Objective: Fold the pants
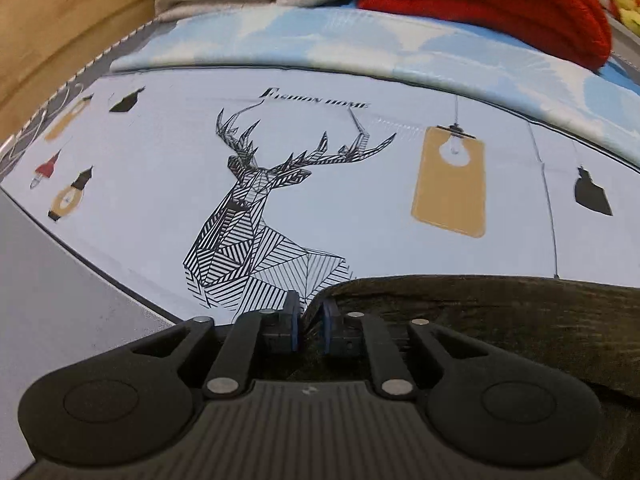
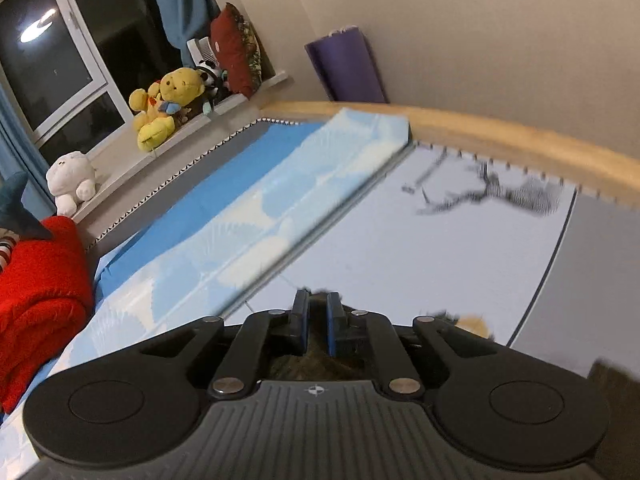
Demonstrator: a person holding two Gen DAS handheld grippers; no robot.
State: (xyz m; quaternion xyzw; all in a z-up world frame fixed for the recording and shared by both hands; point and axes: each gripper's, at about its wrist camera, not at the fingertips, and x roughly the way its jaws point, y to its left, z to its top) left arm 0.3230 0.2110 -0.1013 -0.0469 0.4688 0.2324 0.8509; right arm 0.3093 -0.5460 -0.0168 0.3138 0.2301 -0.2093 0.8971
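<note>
Though both grippers sit at the dark pants [image 1: 500, 320], the left gripper [image 1: 311, 320] has its jaws slightly parted around a corner, cloth stretching toward three o'clock; the right gripper [image 2: 317, 324], narrowly parted, straddles fabric at six o'clock.

Dark matt woven pants [image 1: 500, 320], smooth printed cotton sheet [image 1: 360, 208], fuzzy red blanket [image 1: 500, 4].

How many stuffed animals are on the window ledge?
4: a white one nearest, a yellow duck, a yellow bear and a panda behind it. More may hide among them.
</note>
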